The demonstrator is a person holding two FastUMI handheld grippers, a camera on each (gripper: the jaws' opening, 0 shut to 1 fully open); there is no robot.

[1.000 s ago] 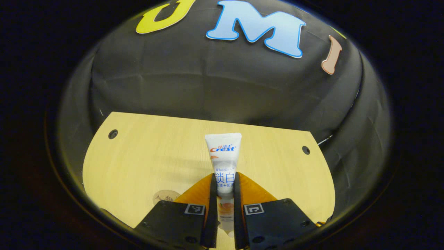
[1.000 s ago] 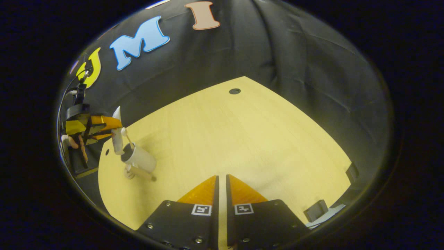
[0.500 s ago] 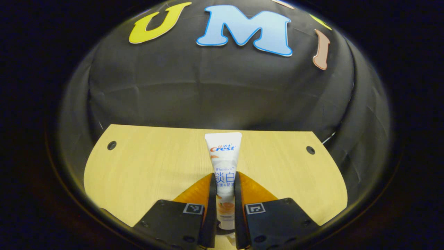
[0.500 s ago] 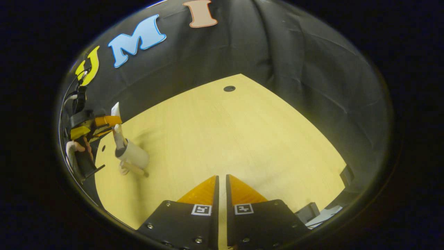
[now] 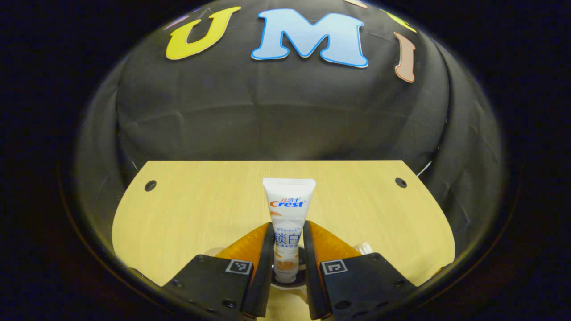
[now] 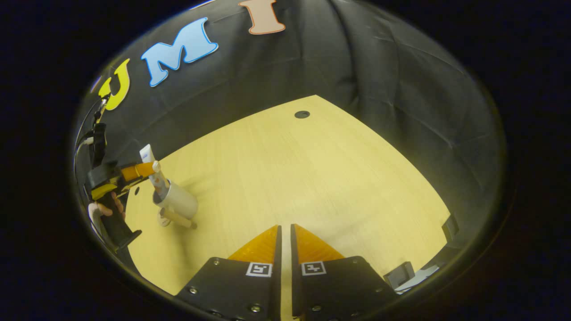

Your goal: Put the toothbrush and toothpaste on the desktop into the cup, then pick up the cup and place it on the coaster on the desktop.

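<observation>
On the wooden desktop [image 5: 187, 209], toothpaste [image 5: 287, 209] is pinched upright by the left gripper [image 5: 287, 249] for lowering into the cup [image 6: 178, 203] at 9 o'clock; the right gripper [image 6: 285, 243] is pressed together, idle.

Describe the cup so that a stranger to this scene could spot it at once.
Start at the light wooden desktop and go to its far left corner in the right gripper view. The short, pale cylindrical cup stands there beside a flat round coaster. It alone stands upright, with a white toothpaste tube poking out.

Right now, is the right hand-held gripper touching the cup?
Apart. The right gripper view shows bare desktop between the right hand-held gripper and the cup.
</observation>
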